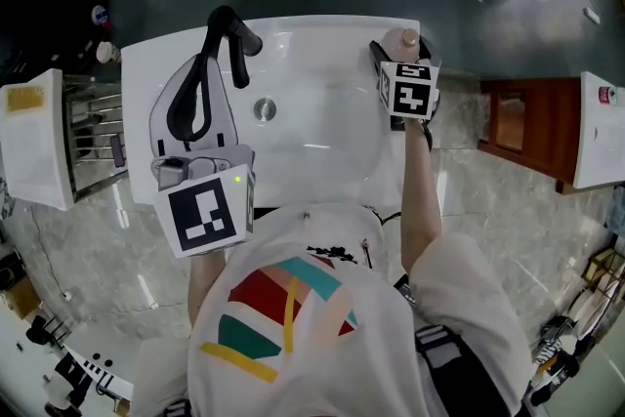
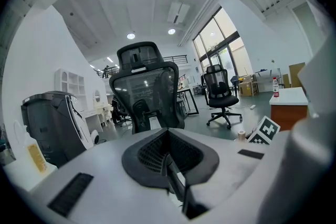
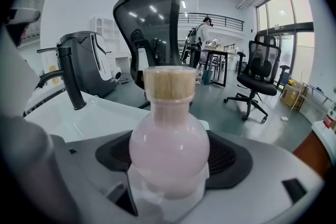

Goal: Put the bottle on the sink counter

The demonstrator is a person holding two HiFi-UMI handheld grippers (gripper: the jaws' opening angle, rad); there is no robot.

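Room: swivel chairs are standing around a white sink counter (image 1: pixel 322 32) with a black faucet (image 1: pixel 234 32).
Left gripper (image 2: pixel 169 162): it is hovering over the basin's left side, jaws pressed together on nothing.
Bottle (image 3: pixel 168 139): it is standing upright over the counter's back right corner; its base is hidden.
Right gripper (image 3: pixel 168 159): it is clamping the bottle's round pink belly from both sides, far nearer than the left.

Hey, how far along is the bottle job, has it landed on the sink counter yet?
Done: the pink bottle is grasped. In hand: the right gripper is clamped on it over the back right corner of the sink counter; whether its base touches there cannot be told. The left gripper is shut and empty. Left to do: set the bottle down if needed, then release it.
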